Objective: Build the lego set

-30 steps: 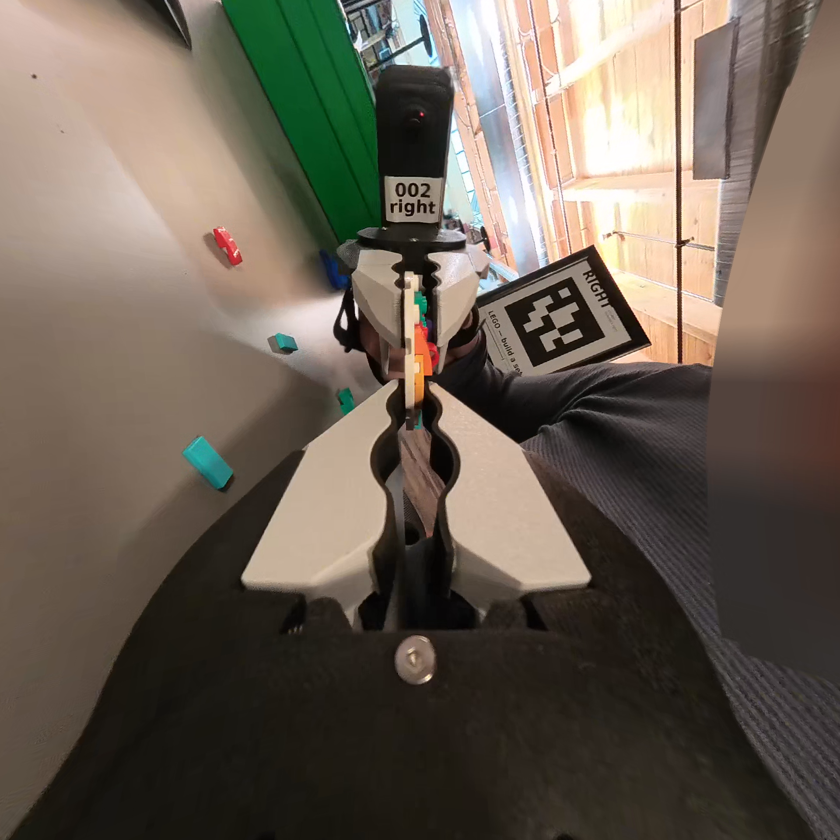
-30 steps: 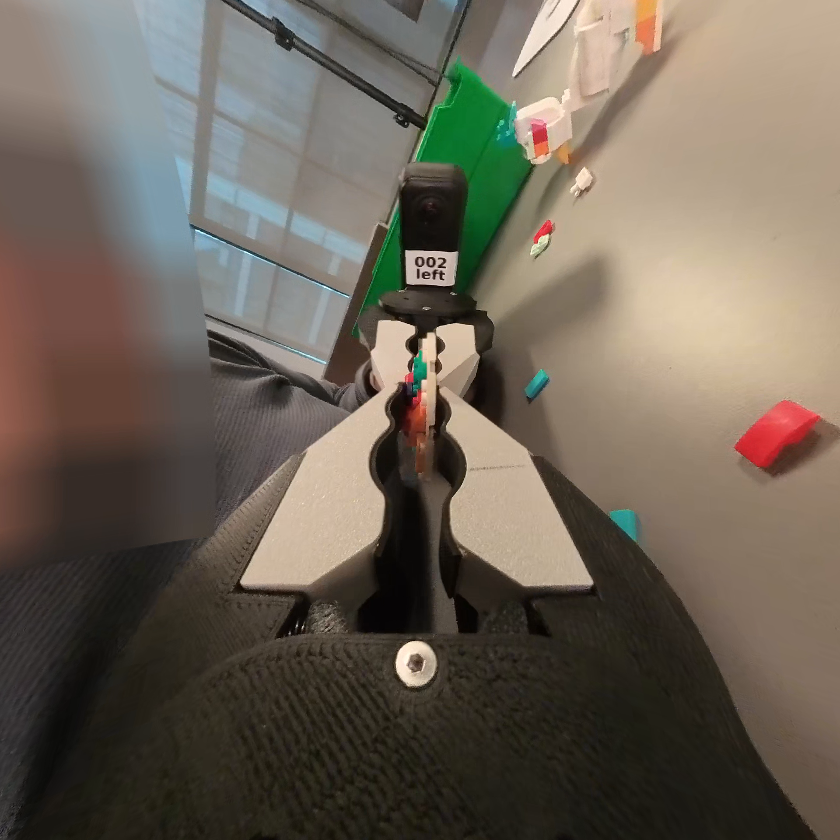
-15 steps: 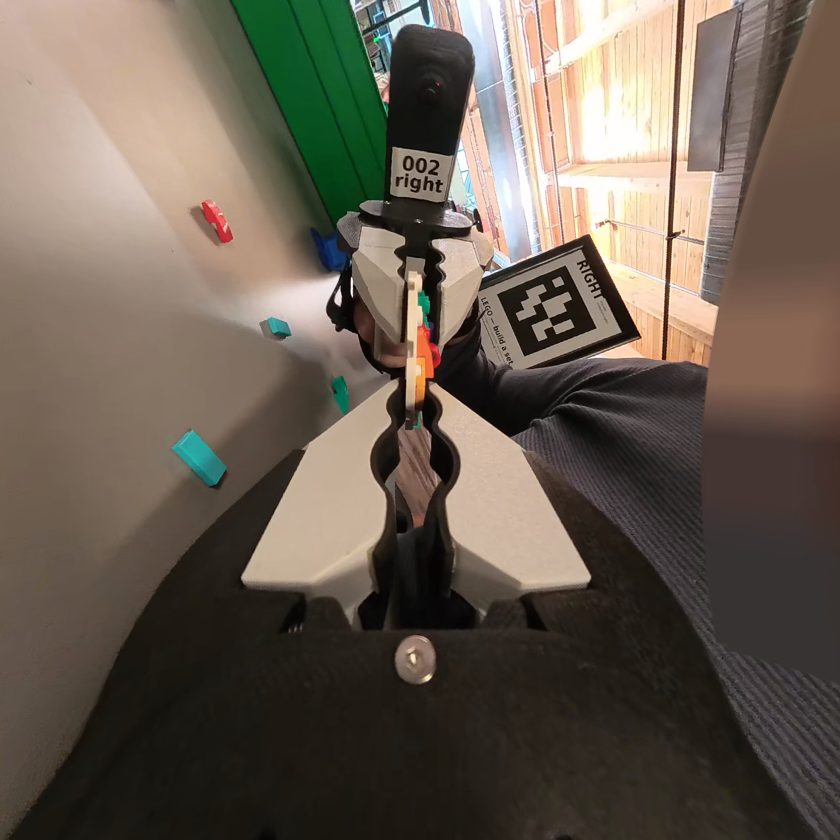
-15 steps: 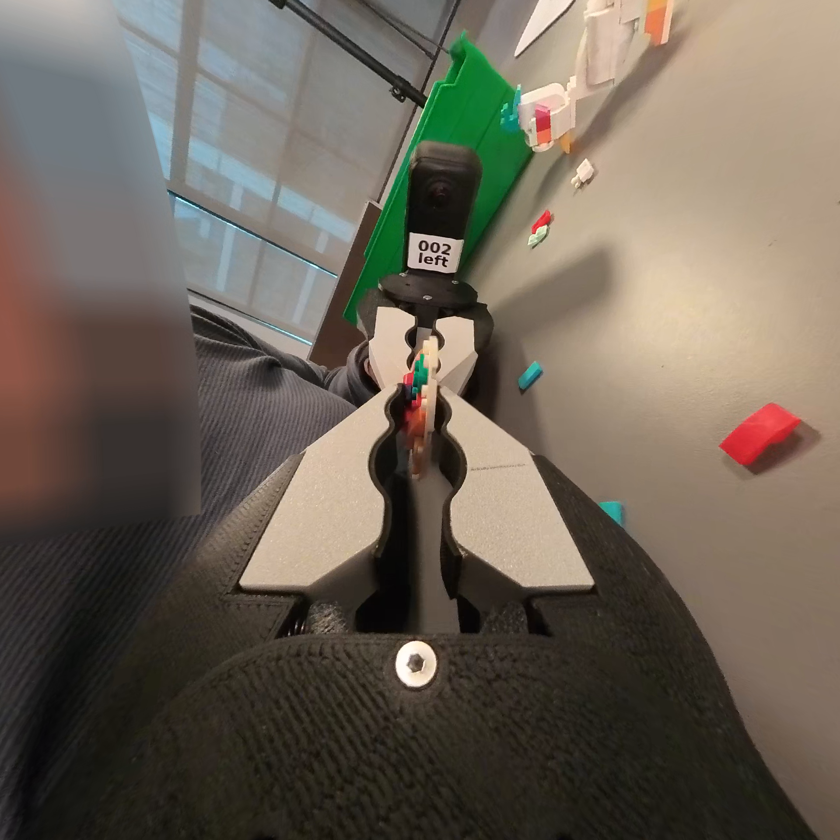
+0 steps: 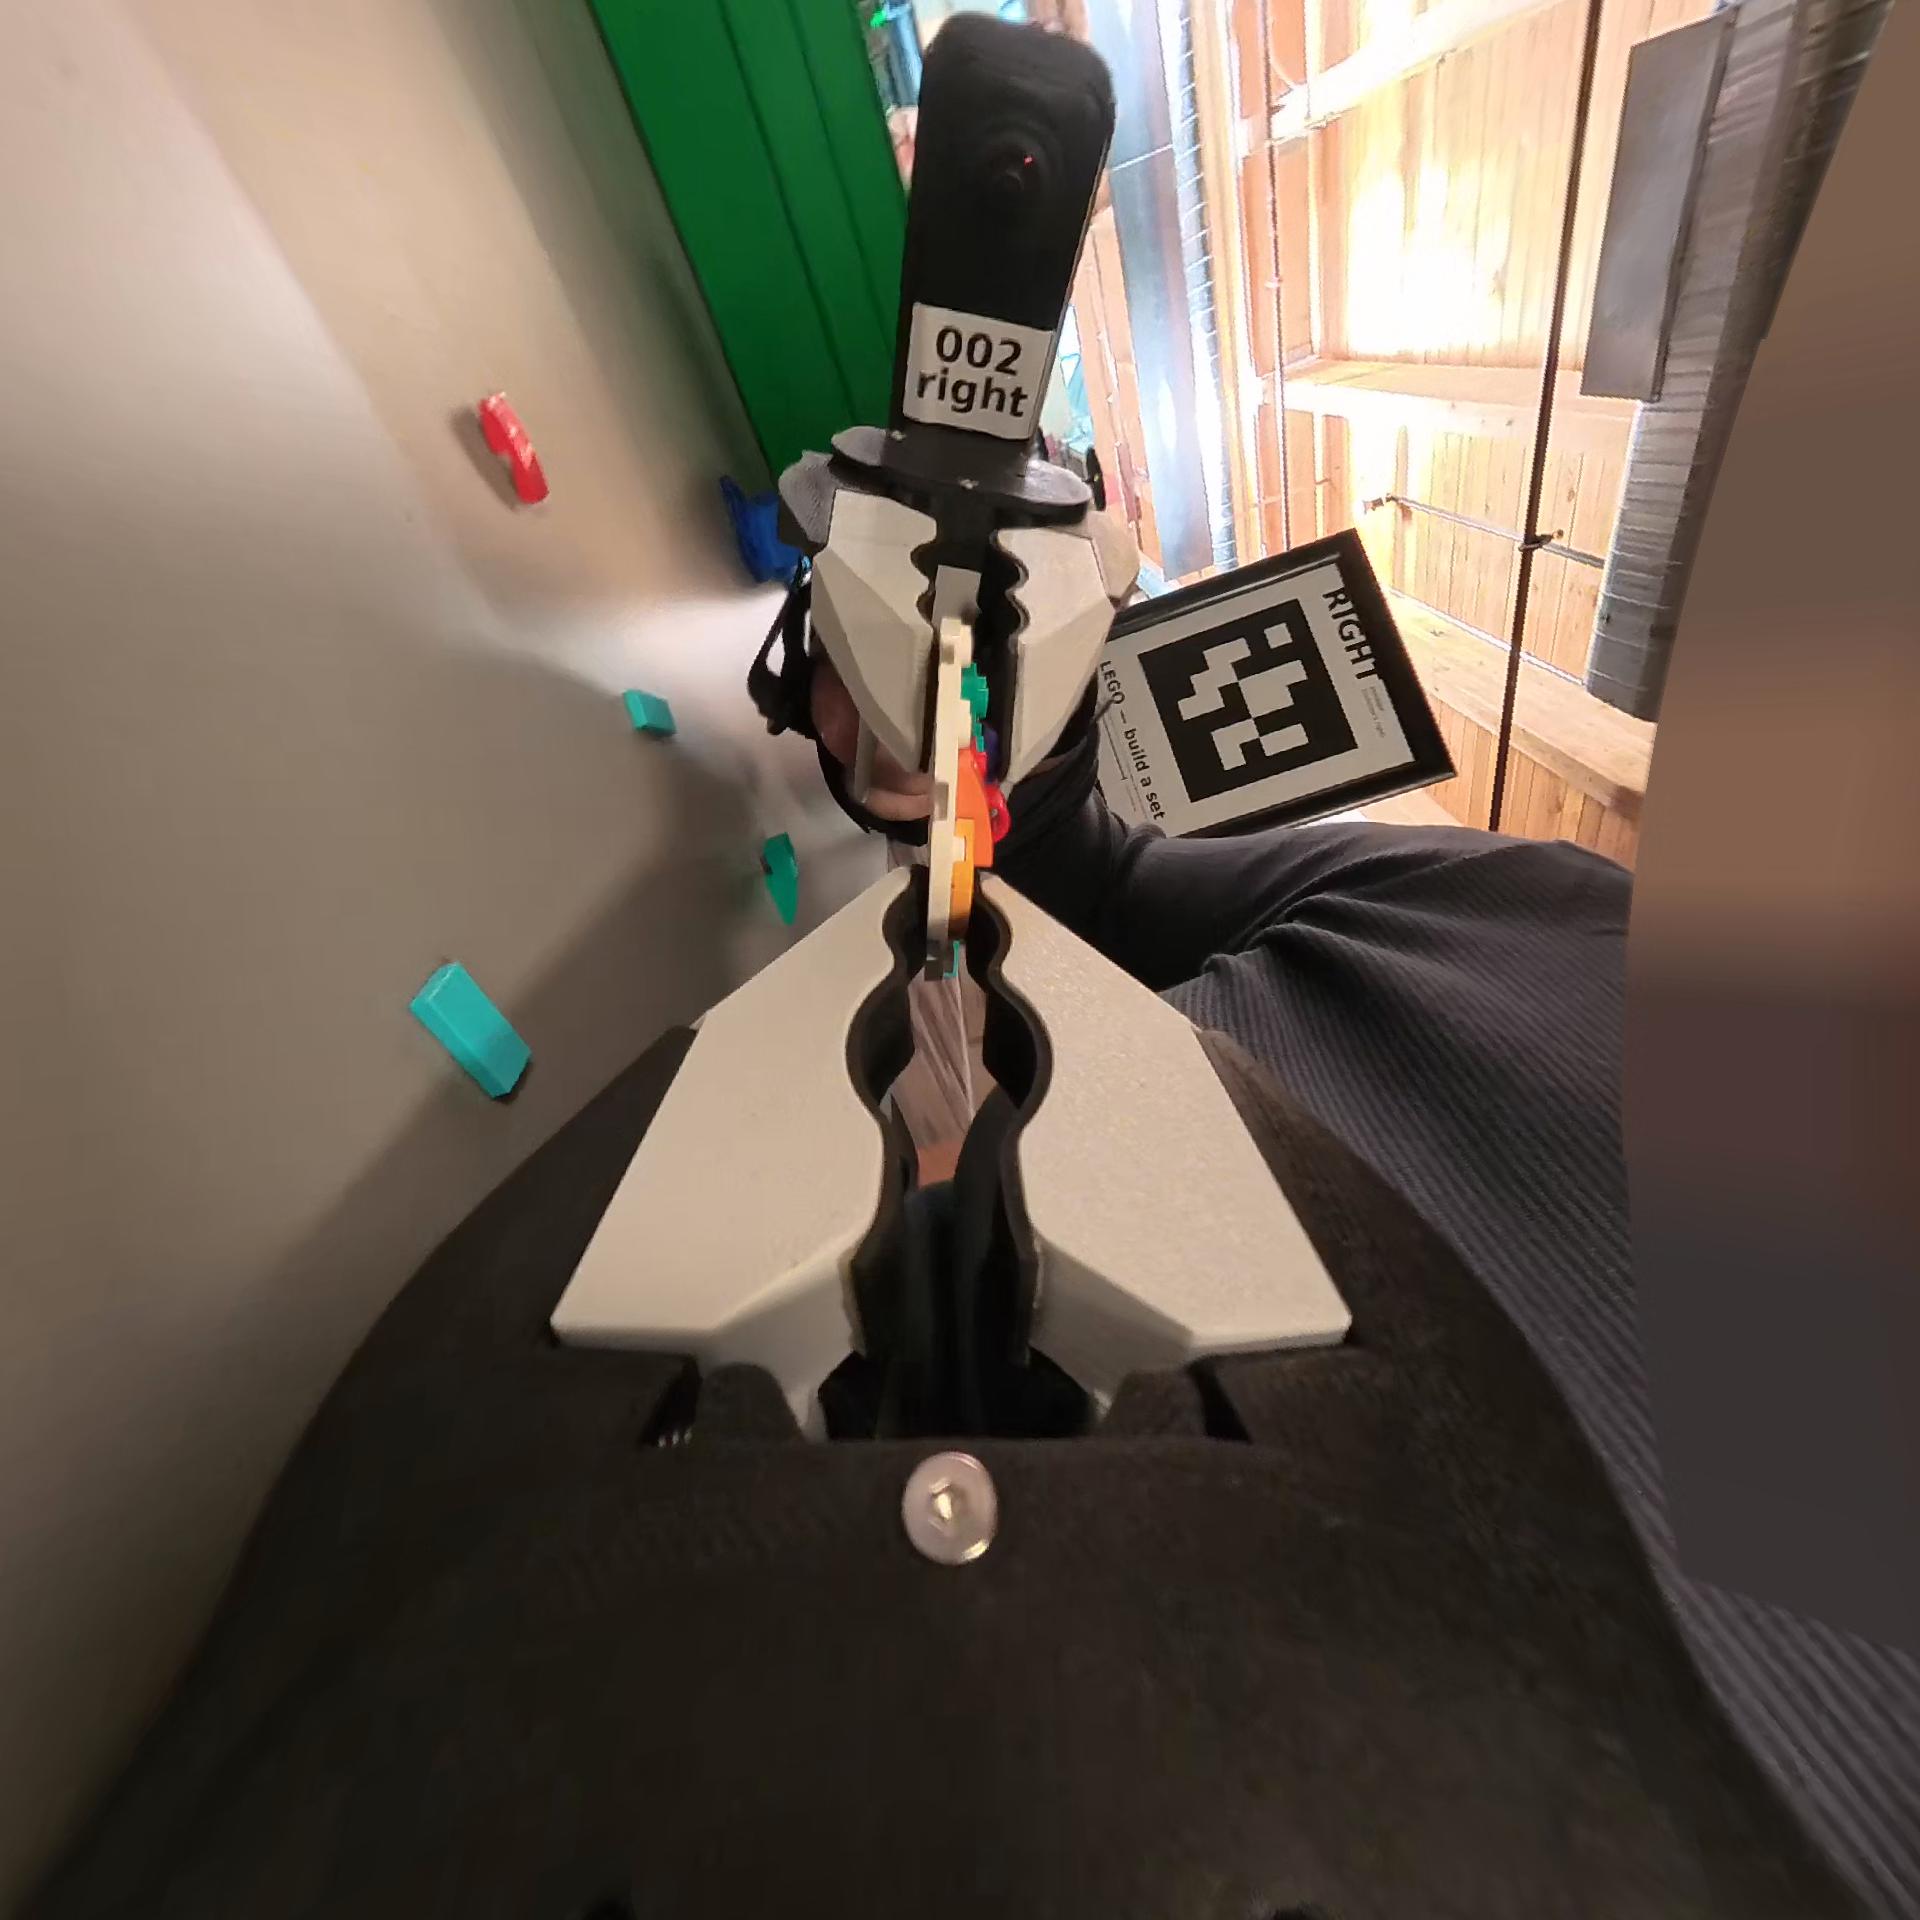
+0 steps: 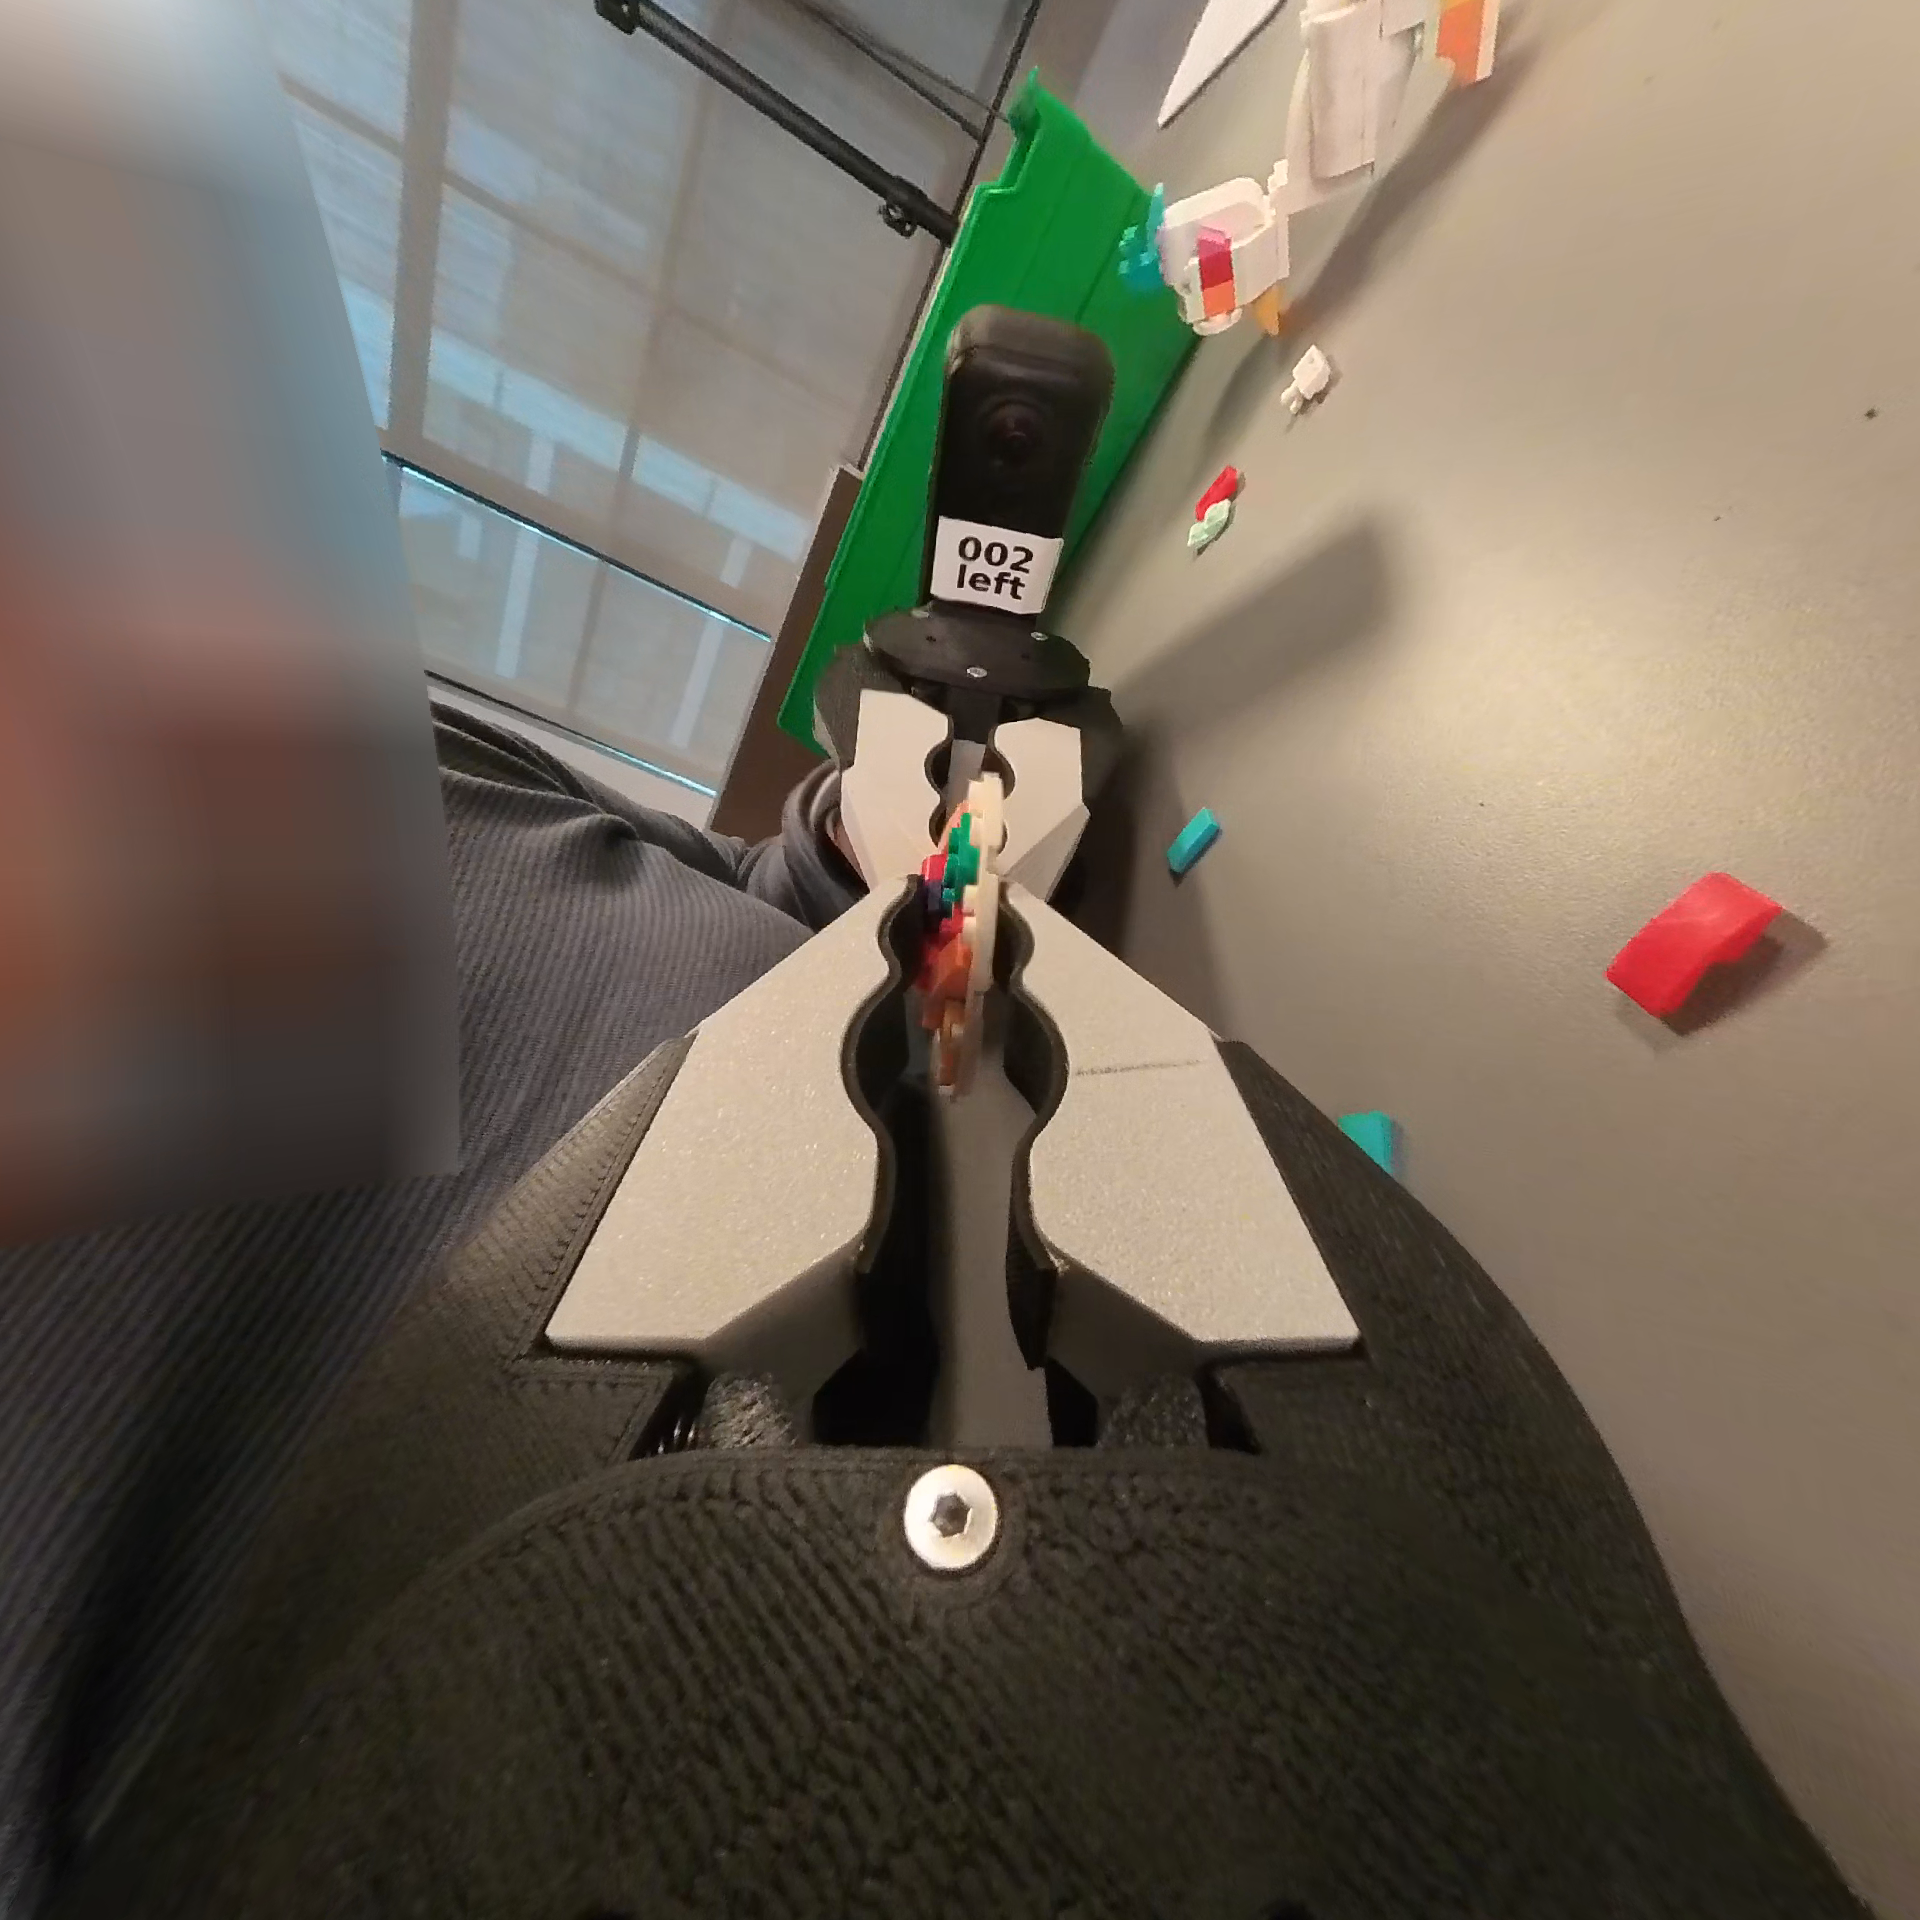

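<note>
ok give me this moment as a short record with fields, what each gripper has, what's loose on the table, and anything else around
left gripper: shut on the lego assembly, gripping one end
right gripper: shut on the same assembly, at its opposite end
assembly: flat white plate with teal, orange and red pieces, held above the table
loose on table: red curved brick, teal bricks, small white piece
partial build: white model near the green bin
also: black-and-white marker card
</note>
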A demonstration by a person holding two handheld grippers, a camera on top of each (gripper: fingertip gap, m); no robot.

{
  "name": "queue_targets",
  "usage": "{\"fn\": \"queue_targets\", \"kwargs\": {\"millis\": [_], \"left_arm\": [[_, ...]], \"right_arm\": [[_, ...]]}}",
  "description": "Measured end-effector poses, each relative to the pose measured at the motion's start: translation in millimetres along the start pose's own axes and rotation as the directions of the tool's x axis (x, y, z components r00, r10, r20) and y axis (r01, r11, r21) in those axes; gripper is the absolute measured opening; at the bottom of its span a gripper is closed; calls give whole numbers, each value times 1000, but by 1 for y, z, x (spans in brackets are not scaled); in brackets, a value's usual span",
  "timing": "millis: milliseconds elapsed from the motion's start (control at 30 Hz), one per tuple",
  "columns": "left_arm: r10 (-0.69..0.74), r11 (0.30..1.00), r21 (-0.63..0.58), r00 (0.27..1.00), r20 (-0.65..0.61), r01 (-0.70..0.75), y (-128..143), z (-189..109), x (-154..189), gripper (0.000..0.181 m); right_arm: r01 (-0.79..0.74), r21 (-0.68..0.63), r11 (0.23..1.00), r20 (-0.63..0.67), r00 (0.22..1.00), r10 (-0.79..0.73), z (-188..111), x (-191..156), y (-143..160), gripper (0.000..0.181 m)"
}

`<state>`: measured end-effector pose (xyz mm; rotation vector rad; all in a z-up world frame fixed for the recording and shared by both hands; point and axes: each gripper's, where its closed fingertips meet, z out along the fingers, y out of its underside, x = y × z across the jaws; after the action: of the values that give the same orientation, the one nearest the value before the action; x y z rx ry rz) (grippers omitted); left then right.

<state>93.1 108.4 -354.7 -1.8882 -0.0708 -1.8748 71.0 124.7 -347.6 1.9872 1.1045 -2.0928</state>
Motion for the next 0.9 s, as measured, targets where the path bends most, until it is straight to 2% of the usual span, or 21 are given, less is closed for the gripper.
{"fn": "queue_targets", "kwargs": {"millis": [300, 467, 900], "left_arm": [[-129, 991, -38, 991, 40, 131, 8, 1, -12, 5], [-146, 988, -45, 989, 34, 148, 14, 3, -9, 5], [-150, 988, -44, 988, 28, 151, 14, 4, -9, 5]], "right_arm": [[-147, 42, 988, -2, 989, 147, -2, 12, 10, 9], [-219, 83, 972, 38, 976, 216, -3, 10, 14, 11], [-185, 126, 975, 45, 983, 181, -8, 7, 12, 21]]}}
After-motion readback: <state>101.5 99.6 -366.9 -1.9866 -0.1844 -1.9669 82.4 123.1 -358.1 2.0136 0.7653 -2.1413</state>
